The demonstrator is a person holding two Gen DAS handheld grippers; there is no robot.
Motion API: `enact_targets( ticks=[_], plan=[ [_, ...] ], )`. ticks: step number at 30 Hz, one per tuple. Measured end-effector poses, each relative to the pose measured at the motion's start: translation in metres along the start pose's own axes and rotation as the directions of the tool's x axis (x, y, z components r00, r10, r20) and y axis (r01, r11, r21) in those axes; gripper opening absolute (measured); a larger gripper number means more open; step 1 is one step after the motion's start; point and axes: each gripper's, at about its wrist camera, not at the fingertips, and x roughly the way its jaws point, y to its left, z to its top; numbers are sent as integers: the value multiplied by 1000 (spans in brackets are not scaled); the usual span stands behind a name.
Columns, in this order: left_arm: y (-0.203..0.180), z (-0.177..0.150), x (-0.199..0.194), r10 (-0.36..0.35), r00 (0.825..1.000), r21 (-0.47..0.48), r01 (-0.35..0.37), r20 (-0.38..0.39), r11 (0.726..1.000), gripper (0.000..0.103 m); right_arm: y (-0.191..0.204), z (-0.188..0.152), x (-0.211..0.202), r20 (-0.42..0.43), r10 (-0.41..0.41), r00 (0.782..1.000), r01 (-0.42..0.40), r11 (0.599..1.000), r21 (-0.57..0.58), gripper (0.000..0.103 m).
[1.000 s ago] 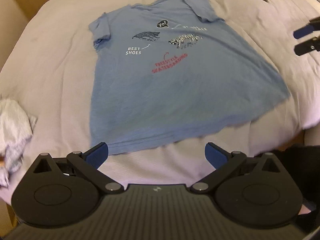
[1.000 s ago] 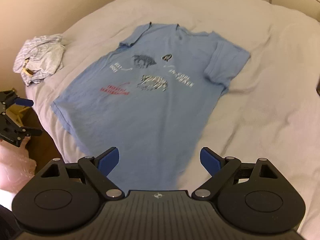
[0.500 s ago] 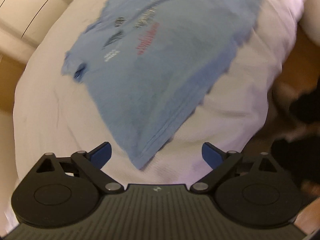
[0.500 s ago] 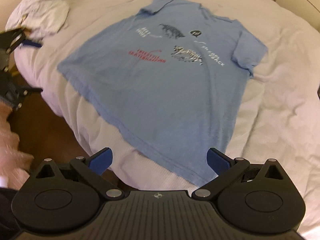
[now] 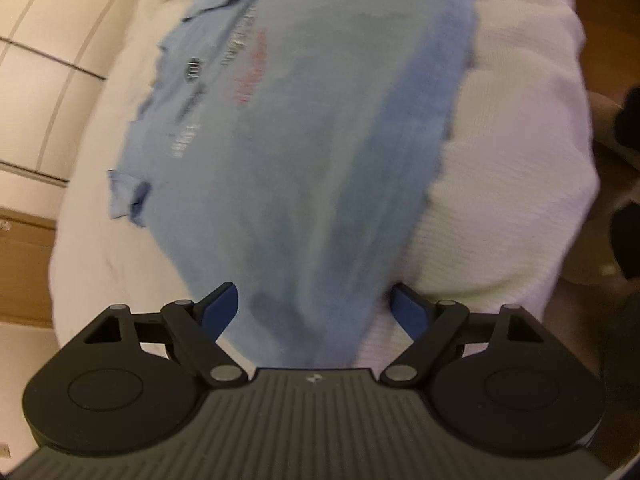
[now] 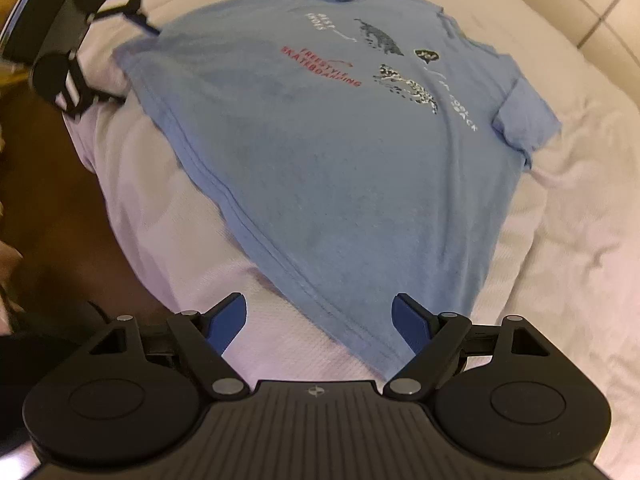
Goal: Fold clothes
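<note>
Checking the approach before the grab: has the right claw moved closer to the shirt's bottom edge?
Yes. The right claw has come down over the shirt hem corner, closing, fabric not yet pinched.

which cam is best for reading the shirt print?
Right wrist: the print on the shirt is sharp, "FREESTYLE SKATEBOARDING" legible. Left wrist shows the same print motion-blurred, unreadable.
</note>
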Motion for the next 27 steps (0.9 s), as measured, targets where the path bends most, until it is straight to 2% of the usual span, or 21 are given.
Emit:
enact_targets(
  ticks=[2,3,6,8,12,16,19,21,24,27],
  plan=[
    [3,0,-1,19,1000,-5,-19,11,1000,46,3,-9,5,13,-45,999,46,997,-59,83],
    [3,0,-1,31,999,3,-31,12,1000,42,5,-15,7,21,-69,997,70,994,-88,83],
    [4,0,1,59,998,21,-59,16,998,44,5,-30,15,28,-125,992,128,980,-153,82],
    [5,1,4,75,997,33,-75,17,997,50,8,-40,21,33,-157,987,161,964,-213,83],
    [2,5,12,74,997,71,-75,15,995,51,17,-56,41,51,-253,966,255,908,-332,83],
    [2,4,16,80,997,94,-82,22,992,51,19,-67,60,86,-265,960,277,872,-404,82],
    [3,3,16,95,995,92,-97,28,991,51,16,-67,63,126,-250,960,280,866,-413,75],
    [6,3,15,117,992,78,-120,35,990,51,11,-65,60,141,-245,959,282,870,-405,58],
    [15,6,11,143,989,15,-143,25,990,51,6,-63,56,161,-265,951,308,868,-390,44],
    [14,10,16,114,993,35,-115,18,993,41,0,-62,58,150,-277,949,315,866,-389,38]
  ],
)
